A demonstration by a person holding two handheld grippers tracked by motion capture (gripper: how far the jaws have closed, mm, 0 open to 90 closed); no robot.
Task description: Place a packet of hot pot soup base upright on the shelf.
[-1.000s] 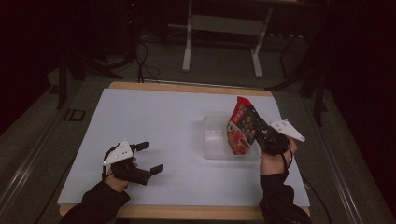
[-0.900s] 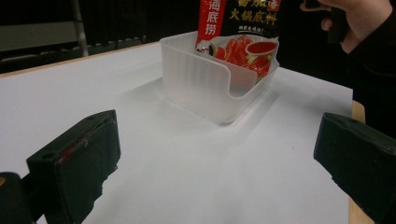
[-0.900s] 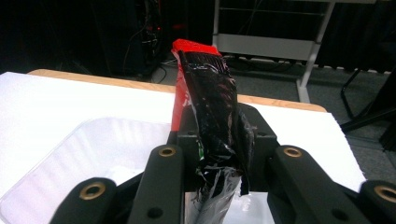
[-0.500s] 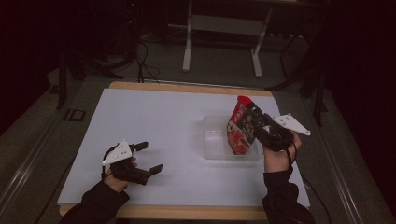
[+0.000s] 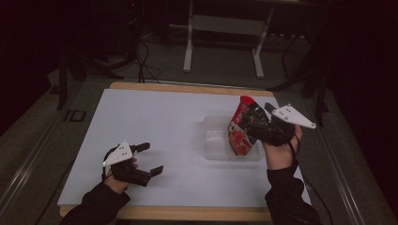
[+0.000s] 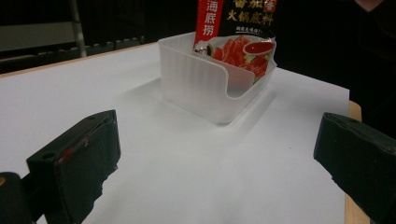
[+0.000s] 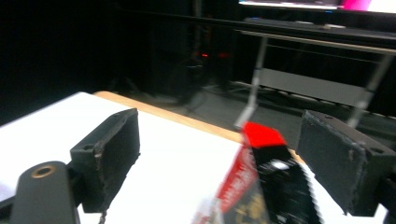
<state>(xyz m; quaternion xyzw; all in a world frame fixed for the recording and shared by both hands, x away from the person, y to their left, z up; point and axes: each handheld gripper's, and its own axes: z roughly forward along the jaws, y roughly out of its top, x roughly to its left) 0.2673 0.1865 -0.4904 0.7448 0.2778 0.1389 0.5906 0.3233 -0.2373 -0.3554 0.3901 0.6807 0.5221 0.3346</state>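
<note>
Packet (image 5: pixel 241 129) stands upright in clear bin (image 5: pixel 215 143), R side of white table (image 5: pixel 155 126); both grippers gape.

L gripper (image 5: pixel 144 160) rests near table's front-L corner, well apart from bin, jaws spread w/ nothing between; its own view looks across bare top at bin w/ packet's red-and-black print rising above the wall. R gripper (image 5: pixel 263 123) sits just beside packet at bin's R side, hand (image 5: pixel 280 152) under it. In R gripper view its jaws stand wide apart, packet top between them, blurred; can't tell if either jaw touches it.
</note>
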